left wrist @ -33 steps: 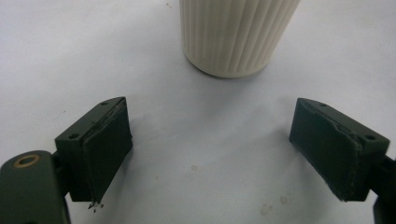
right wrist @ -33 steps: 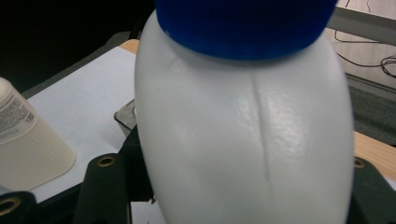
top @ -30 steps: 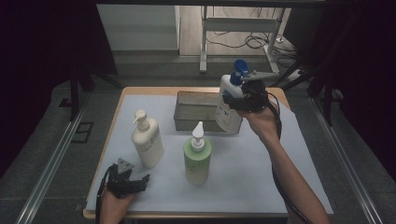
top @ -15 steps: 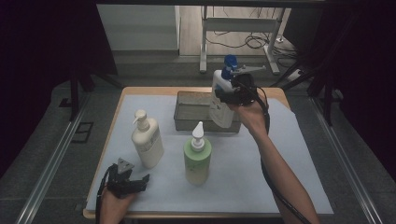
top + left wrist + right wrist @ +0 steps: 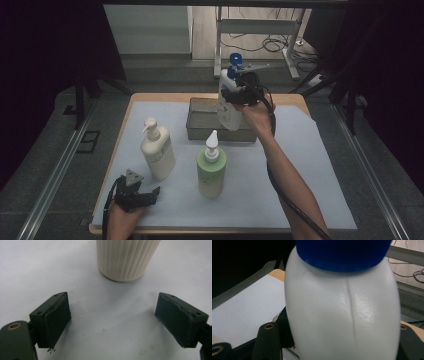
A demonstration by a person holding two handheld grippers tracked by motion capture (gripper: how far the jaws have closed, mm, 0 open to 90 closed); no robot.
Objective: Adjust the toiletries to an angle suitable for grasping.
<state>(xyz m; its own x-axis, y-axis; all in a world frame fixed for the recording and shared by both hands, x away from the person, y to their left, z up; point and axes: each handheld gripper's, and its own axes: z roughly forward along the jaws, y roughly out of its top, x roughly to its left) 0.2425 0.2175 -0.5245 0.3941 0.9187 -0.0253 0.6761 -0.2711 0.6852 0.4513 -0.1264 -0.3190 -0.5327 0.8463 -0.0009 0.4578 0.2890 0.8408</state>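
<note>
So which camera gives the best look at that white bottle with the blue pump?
The high view: it shows the whole white bottle, blue pump on top, held by the right tongs above the grey tray. The right gripper view is too close, with just its white body and blue collar between the jaws. The left gripper view faces a cream ribbed bottle instead.

A wooden table (image 5: pixel 295 98) carries a pale sheet (image 5: pixel 310 175) over most of its top. On the sheet, a grey metal tray (image 5: pixel 200 122) sits at the far middle. A cream pump bottle (image 5: pixel 157 150) stands near-left of the tray, a green pump bottle (image 5: pixel 211 167) directly nearer than it.
</note>
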